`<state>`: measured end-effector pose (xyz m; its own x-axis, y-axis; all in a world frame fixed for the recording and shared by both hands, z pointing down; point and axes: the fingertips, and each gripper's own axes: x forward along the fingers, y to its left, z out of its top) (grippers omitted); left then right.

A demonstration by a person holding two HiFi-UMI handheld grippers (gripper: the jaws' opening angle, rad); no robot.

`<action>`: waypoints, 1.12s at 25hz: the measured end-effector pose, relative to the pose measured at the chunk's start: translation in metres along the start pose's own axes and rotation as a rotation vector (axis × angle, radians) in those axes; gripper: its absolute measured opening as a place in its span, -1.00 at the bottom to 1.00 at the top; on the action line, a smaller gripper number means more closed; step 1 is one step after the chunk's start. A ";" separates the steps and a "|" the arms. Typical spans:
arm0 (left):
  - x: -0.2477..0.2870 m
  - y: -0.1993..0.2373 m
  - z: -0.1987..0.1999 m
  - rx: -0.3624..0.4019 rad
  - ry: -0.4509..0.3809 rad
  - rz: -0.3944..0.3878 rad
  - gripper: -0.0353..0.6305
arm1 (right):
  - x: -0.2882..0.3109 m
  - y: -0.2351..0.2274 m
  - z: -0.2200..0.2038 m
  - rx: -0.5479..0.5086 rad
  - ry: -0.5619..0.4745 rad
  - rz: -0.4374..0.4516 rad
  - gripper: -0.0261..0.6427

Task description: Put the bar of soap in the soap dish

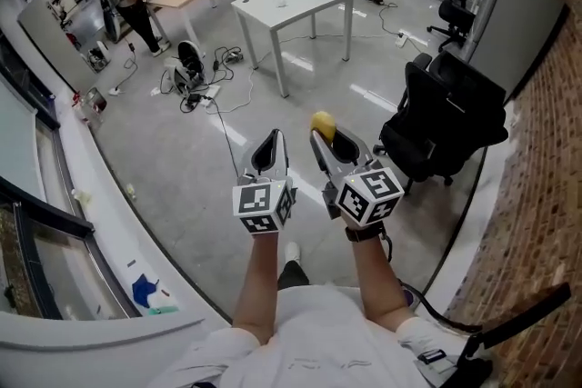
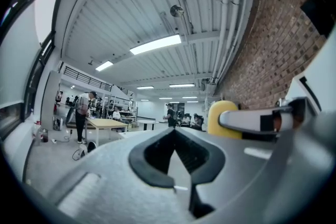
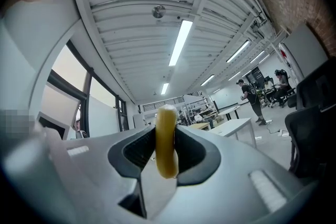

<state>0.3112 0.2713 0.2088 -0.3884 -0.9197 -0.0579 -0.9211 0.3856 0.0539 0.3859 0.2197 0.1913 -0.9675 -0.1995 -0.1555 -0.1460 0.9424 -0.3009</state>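
A yellow bar of soap [image 1: 323,124] sits on edge between the jaws of my right gripper [image 1: 329,135], which is shut on it. In the right gripper view the bar of soap [image 3: 167,140] stands upright in the middle, with the pads of that gripper [image 3: 167,131] pressed on both its sides. My left gripper [image 1: 272,136] is held just to the left of the right one, at the same height, shut and empty. From the left gripper view, the jaws of my left gripper [image 2: 175,131] meet at the tip, and the soap [image 2: 220,117] shows to the right. No soap dish shows in any view.
Both grippers hang in the air above a grey floor. A white table [image 1: 296,0] stands ahead and a black office chair [image 1: 446,118] to the right. A brick wall [image 1: 546,195] runs along the right, a window ledge [image 1: 100,195] along the left. Cables [image 1: 195,82] lie on the floor.
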 end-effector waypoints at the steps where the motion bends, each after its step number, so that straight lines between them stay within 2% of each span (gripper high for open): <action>1: 0.008 0.005 0.000 -0.015 0.002 -0.010 -0.90 | 0.008 -0.004 0.000 0.000 0.000 -0.005 -0.58; 4: 0.037 0.028 0.004 -0.035 -0.014 -0.025 -0.90 | 0.035 -0.014 0.001 0.000 -0.002 -0.017 -0.58; 10: 0.091 0.071 0.010 0.000 -0.034 -0.052 -0.90 | 0.091 -0.031 0.000 0.001 -0.007 -0.055 -0.58; 15: 0.124 0.100 0.006 -0.003 -0.030 -0.075 -0.90 | 0.130 -0.037 -0.006 -0.002 -0.004 -0.075 -0.58; 22: 0.155 0.137 0.002 0.020 -0.024 -0.119 -0.90 | 0.181 -0.040 -0.016 0.002 -0.021 -0.102 -0.58; 28: 0.168 0.150 -0.008 -0.007 -0.026 -0.139 -0.90 | 0.205 -0.036 -0.033 -0.002 0.026 -0.090 -0.58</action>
<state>0.1076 0.1738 0.2155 -0.2574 -0.9620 -0.0916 -0.9660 0.2536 0.0507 0.1857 0.1540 0.2016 -0.9553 -0.2769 -0.1033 -0.2334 0.9214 -0.3107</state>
